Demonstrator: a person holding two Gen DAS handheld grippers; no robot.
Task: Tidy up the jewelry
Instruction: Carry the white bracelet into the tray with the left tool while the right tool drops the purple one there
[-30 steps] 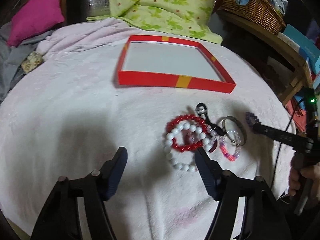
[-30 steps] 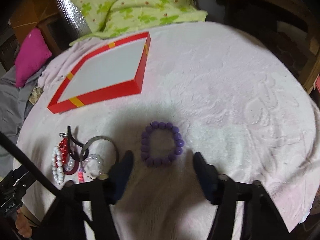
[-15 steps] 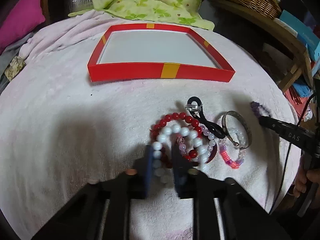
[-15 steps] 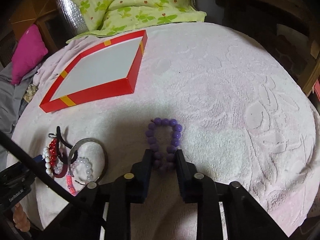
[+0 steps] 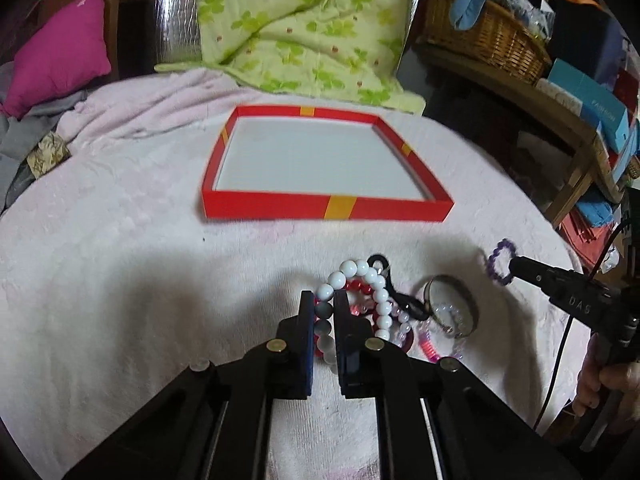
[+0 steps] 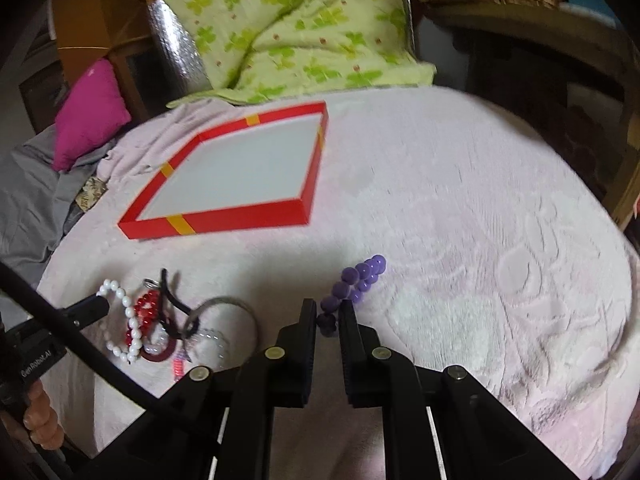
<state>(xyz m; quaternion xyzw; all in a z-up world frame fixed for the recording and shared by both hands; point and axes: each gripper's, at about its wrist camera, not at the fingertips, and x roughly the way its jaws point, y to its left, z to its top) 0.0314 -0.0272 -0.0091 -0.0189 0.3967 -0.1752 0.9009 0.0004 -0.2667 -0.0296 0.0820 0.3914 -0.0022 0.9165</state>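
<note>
Both tongs are clamped on beads. Left gripper (image 5: 320, 320) has its jaws pinched on the near arc of the white bead bracelet (image 5: 362, 280); the rest of the loop stands up ahead of the tips and drapes to their right, so it looks partly raised off the pile, likely to free one piece from the tangle. The red bead bracelet (image 5: 362, 286) sits right behind and under that loop, touching it, and a few red beads show between the jaws too; can't tell if they're caught in the grip, so there's a risk of dragging it along. The black cord (image 5: 394, 294), metal bangle (image 5: 454, 312) and pink coil (image 5: 428, 346) lie just right of the left tips, all overlapping. Right gripper (image 6: 328, 320) is closed on the near end of the purple bead bracelet (image 6: 356, 280); squeezed flat, the loop runs as a double strand ahead and to the right of the tips, just over or on the pink blanket (image 6: 480, 240); can't tell which. It's well apart from the pile, so a clean pick. The red tray (image 5: 328, 208) sits straight ahead of the left tongs and ahead-left of the right, open side up, nothing visible in it: presumably the drop target for both pieces.
</note>
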